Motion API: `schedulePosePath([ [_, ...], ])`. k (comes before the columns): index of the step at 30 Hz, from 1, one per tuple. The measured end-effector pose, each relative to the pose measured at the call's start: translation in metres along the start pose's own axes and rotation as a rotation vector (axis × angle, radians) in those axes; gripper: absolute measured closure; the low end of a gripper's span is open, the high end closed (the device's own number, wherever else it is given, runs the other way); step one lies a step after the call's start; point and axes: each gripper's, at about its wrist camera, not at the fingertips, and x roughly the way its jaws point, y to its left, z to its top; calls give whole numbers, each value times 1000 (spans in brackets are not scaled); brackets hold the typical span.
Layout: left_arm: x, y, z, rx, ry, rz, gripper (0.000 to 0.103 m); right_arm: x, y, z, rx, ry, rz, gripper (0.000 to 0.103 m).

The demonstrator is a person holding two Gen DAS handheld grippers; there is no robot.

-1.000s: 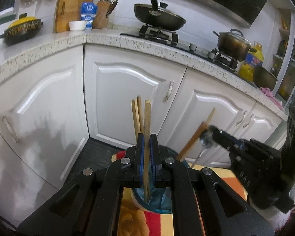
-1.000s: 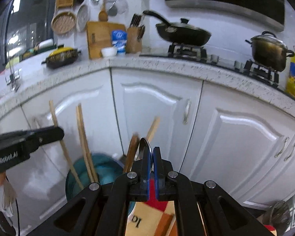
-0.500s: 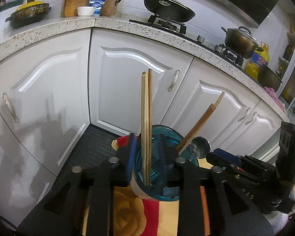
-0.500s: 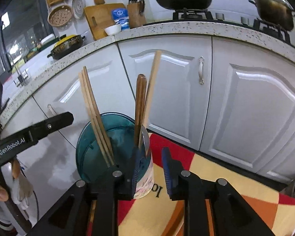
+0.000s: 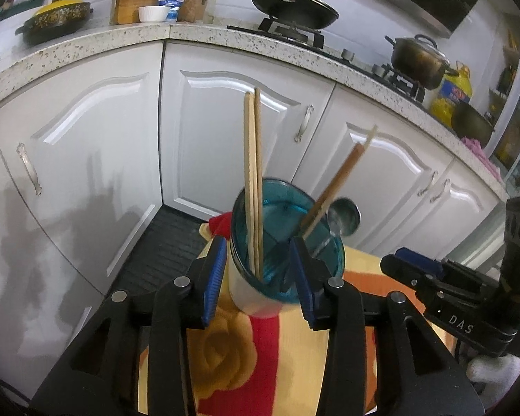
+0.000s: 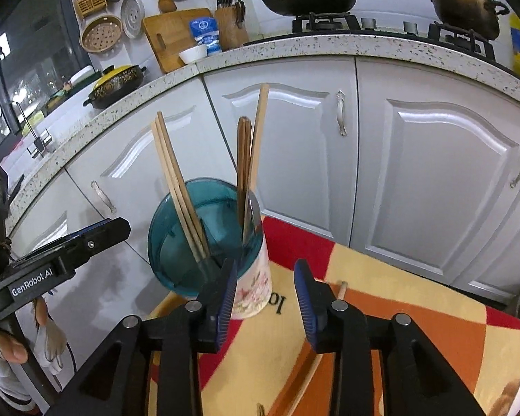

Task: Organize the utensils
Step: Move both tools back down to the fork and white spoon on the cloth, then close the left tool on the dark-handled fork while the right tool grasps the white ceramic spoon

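Note:
A utensil holder with a teal rim [image 5: 287, 204] [image 6: 176, 215] stands on a table under a red, orange and yellow cloth [image 5: 232, 353] [image 6: 398, 312]. It holds pale wooden chopsticks [image 5: 253, 173] [image 6: 176, 180], darker sticks [image 5: 336, 180] [image 6: 244, 159] and a metal spoon [image 5: 343, 215]. My left gripper [image 5: 256, 274] is open, its jaws on either side of the holder. My right gripper [image 6: 265, 294] is open and empty, just right of the holder; it also shows in the left wrist view [image 5: 412, 263]. A loose chopstick [image 6: 341, 289] lies on the cloth.
White cabinet doors [image 5: 225, 121] stand close behind the table under a speckled counter [image 6: 329, 52]. On the counter are a black pan [image 5: 294, 7], a pot [image 5: 419, 59], a cutting board [image 6: 176, 34] and a knife block [image 6: 230, 24].
My left gripper opened and let go of the pale chopsticks, which now stand in the holder. My right gripper opened and released the spoon into the holder. Both grippers have drawn back.

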Motion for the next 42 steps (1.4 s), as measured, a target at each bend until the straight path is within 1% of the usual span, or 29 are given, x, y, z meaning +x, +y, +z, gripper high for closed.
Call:
schedulePosePath([
  [3,-1,-5,-8,19,7,4,66,-6,0,-6,1,5,-9,71],
  [7,-1,-10,-17,41,18,5,66,-14,-3,-13,6,10,-21,66],
  [9,-1,-11,-23,46,30,-1,66,-19,-6,-19,6,16,-33,66],
  [15,-1,-15,-39,64,61,-19,66,-36,-26,-41,16,53,-75,66],
  [20,6,-19,-61,80,127,-50,66,-48,-48,-71,50,109,-110,65],
  [29,22,-36,-102,110,249,-96,66,-48,-86,-135,161,236,-120,65],
  [32,28,-44,-114,124,283,-111,66,-46,-90,-150,197,267,-99,65],
  [38,40,-55,-132,150,363,-151,66,-36,-91,-170,235,323,-68,65],
  [40,46,-57,-136,143,397,-171,66,-32,-90,-172,242,334,-70,65],
  [42,50,-60,-138,146,410,-171,66,-28,-90,-174,250,341,-68,65],
])
